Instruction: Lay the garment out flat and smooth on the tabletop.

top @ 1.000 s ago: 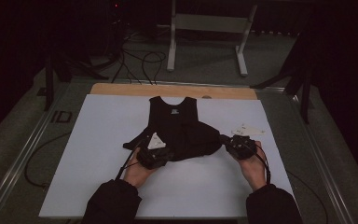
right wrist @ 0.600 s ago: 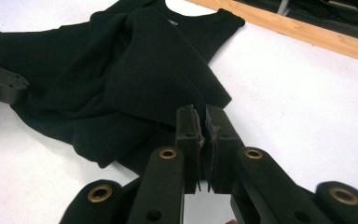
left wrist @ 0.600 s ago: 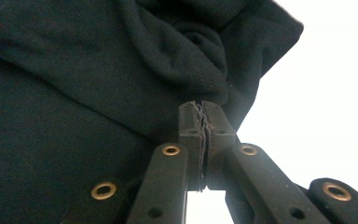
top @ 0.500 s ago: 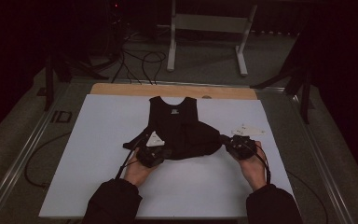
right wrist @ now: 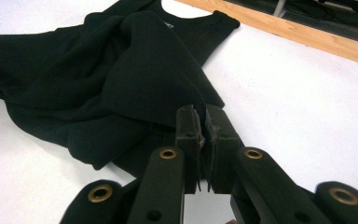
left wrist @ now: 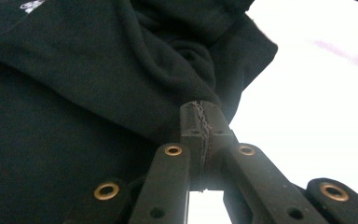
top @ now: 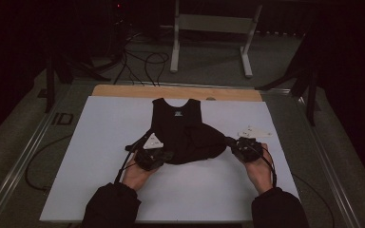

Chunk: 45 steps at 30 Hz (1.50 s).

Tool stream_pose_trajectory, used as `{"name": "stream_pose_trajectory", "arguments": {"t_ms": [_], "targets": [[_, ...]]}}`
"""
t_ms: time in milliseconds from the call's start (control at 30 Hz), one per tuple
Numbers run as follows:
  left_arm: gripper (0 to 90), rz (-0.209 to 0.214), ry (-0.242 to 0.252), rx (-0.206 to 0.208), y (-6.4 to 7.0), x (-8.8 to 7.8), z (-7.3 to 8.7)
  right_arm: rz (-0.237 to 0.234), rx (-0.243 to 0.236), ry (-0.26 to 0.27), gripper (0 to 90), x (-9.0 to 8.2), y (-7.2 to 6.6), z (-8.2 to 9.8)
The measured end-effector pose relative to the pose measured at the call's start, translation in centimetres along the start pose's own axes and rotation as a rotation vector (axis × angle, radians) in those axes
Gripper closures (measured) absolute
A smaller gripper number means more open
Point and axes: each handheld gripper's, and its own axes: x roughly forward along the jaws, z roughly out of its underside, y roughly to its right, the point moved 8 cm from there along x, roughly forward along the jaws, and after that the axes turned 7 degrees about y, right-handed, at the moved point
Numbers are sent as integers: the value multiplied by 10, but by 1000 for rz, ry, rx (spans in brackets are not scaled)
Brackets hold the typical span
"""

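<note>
Black sleeveless fabric vest top [top: 183, 130] lies mid-frame on the white surface; neckline toward the top; lower half bunched and folded.

The plain black fabric tank top [top: 180, 130] is showing a small pale neck label; the flat surface [top: 100, 142] is looking white, its twelve-o'clock wooden edge strip [top: 171, 91] tan.

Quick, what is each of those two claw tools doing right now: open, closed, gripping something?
Left gripper: jaws have just closed, pinching the black top's edge.
Right gripper: jaws closed on the top's other edge.
</note>
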Motion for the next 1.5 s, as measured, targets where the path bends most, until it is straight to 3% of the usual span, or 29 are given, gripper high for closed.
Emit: {"name": "stream_pose_trajectory", "arguments": {"t_ms": [233,633,933,1233,1500], "targets": [[895,-25,15,-1,-4,-14,1,5,-3,5,854,-2,1,-1],[894,-133,155,-46,-37,-81,-13,48,-20,37,856,-23,10,-13],[895,-209,228,-96,-63,-122,-15,100,-34,62,858,-49,28,-21],[895,-211,224,-91,-60,-133,-10,103,-65,36,858,-69,30,-13],[894,-189,216,-83,-42,-150,2,68,-104,19,856,-94,10,-2]]}}
